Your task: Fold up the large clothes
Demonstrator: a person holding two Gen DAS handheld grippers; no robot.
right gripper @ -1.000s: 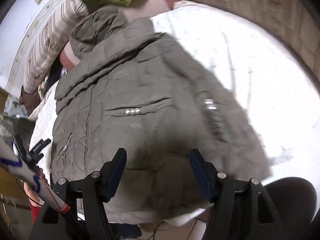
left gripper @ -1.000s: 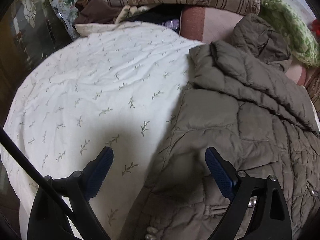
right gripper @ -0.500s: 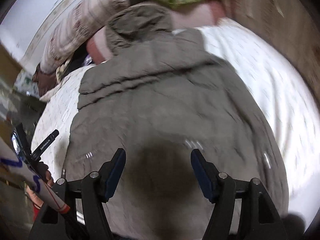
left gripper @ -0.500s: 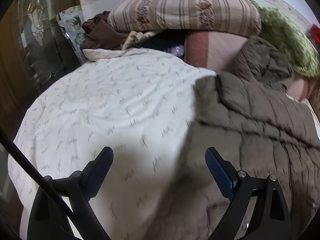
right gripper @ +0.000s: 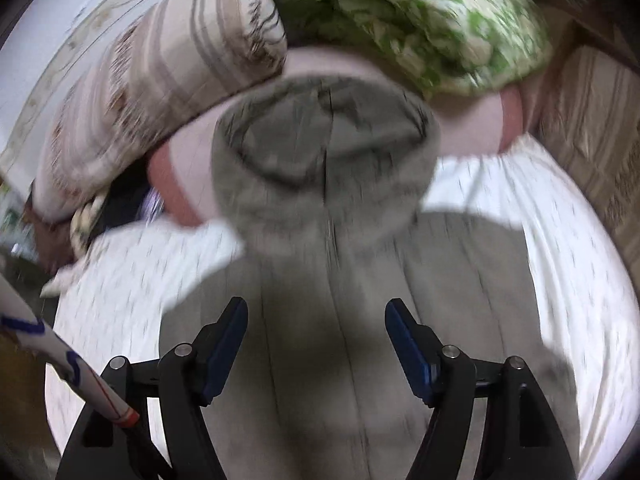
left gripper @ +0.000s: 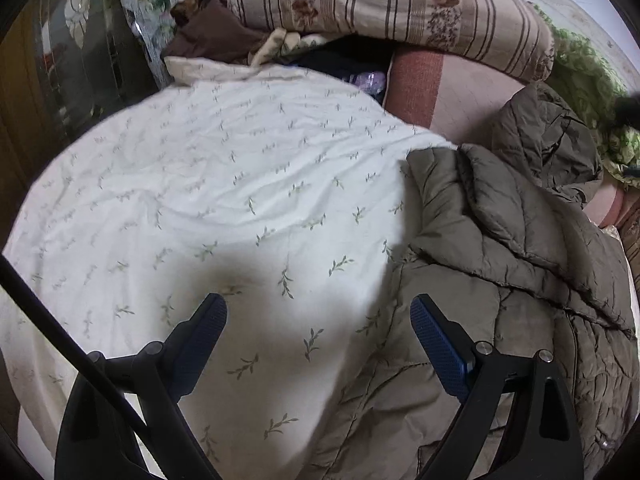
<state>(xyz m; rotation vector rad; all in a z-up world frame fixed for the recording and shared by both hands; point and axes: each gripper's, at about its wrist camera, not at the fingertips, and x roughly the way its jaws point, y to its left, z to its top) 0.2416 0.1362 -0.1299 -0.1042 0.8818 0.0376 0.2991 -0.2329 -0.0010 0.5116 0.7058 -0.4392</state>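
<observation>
Olive padded jacket (left gripper: 500, 280) spread on a bed's white quilt (left gripper: 224, 184), hood against the pillows.
Left tongs (left gripper: 318, 320) and right tongs (right gripper: 316, 326) hover spread, empty; slippery padding may slide from a shallow pinch.

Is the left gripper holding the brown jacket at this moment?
No, the left gripper is open with nothing between its fingers, and the jacket lies on the bed sheet.

Bare sheet (left gripper: 224, 184) left of jacket (left gripper: 500, 280); pillows (left gripper: 384, 4) heaped beyond.
</observation>
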